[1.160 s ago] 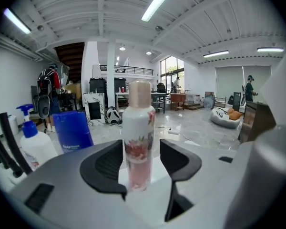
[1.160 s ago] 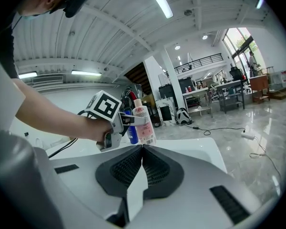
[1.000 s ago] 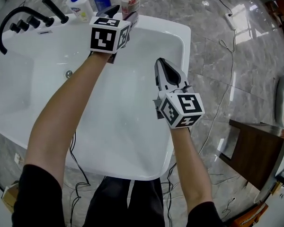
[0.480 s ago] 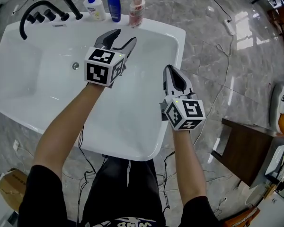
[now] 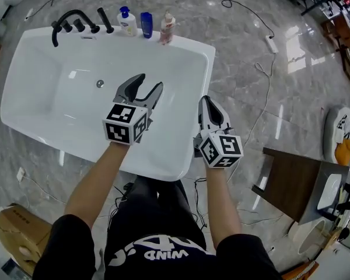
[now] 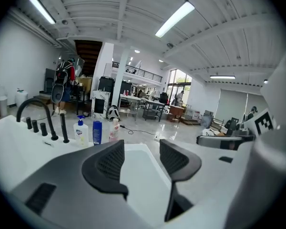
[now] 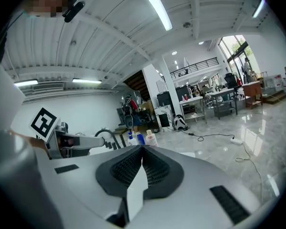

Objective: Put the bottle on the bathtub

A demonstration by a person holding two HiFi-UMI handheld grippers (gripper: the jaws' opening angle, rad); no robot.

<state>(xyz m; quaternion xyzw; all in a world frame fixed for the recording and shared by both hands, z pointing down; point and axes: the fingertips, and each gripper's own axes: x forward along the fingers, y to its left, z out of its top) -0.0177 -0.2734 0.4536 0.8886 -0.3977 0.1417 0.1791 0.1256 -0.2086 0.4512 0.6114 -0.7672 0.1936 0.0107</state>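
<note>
A pink-capped bottle [image 5: 167, 28] stands upright on the far rim of the white bathtub [image 5: 193, 98], beside a blue bottle [image 5: 146, 24] and a white pump bottle [image 5: 127, 21]. The left gripper view shows the same pink-capped bottle [image 6: 114, 130] far ahead. My left gripper [image 5: 149, 87] hangs over the tub's near half, open and empty. My right gripper [image 5: 208, 101] is shut with nothing in it, just off the tub's right rim. In the left gripper view the left gripper [image 6: 142, 159] has its jaws apart; in the right gripper view the right gripper [image 7: 142, 157] has them pressed together.
A black tap set [image 5: 77, 23] sits at the tub's far left corner, with a drain [image 5: 100, 84] in the basin. Cables [image 5: 262, 69] trail over the marble floor. A brown table [image 5: 291, 182] stands to the right, a cardboard box [image 5: 17, 244] at lower left.
My left gripper drew back from the pink-capped bottle toward the near side of the tub, open. The head camera pulled back and up; the right gripper stayed shut.
</note>
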